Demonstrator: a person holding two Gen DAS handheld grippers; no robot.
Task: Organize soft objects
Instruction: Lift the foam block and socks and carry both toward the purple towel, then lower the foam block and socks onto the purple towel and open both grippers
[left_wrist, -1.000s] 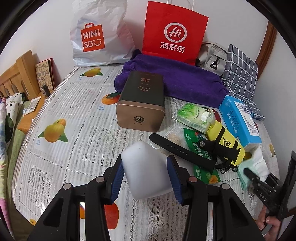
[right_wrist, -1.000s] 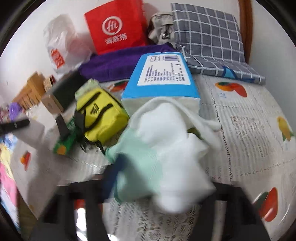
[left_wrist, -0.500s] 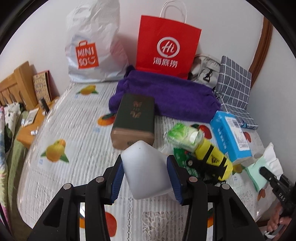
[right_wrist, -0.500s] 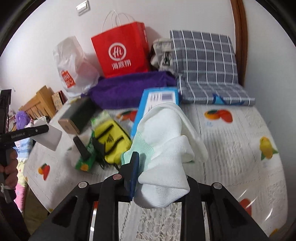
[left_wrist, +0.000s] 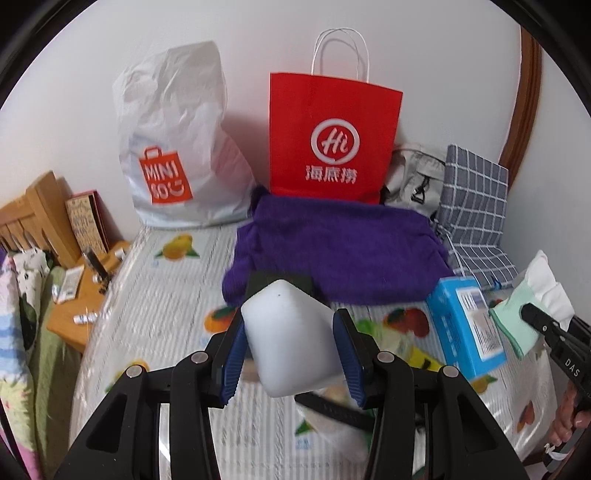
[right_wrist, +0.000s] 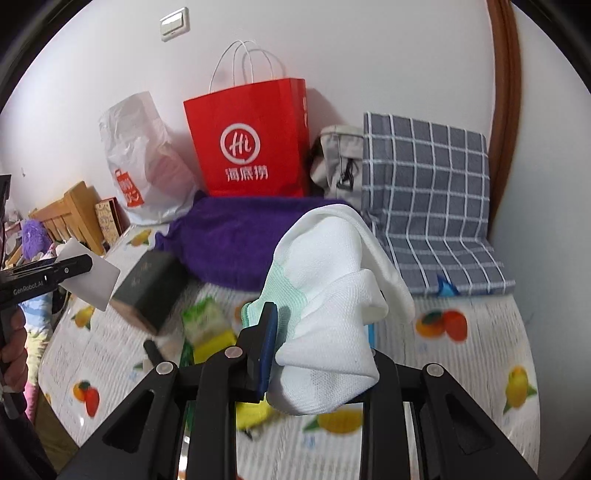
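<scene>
My left gripper (left_wrist: 293, 354) is shut on a white sponge block (left_wrist: 291, 336) and holds it high above the bed. The block also shows at the left of the right wrist view (right_wrist: 92, 273). My right gripper (right_wrist: 317, 354) is shut on a white and mint-green sock (right_wrist: 328, 295), lifted above the bed; its right finger is hidden behind the cloth. The sock also shows at the right edge of the left wrist view (left_wrist: 532, 306). A purple towel (left_wrist: 340, 251) lies at the back of the bed.
A red paper bag (left_wrist: 332, 136) and a white Miniso bag (left_wrist: 173, 147) stand against the wall. A grey checked cushion (right_wrist: 424, 199), a blue tissue box (left_wrist: 465, 325), a dark tin box (right_wrist: 151, 288), a yellow pouch (right_wrist: 214, 343) and a wooden bedside stand (left_wrist: 85, 291) are around.
Both grippers have risen well above the bed with their loads, and the views now tilt up toward the wall. The grips are unchanged.
</scene>
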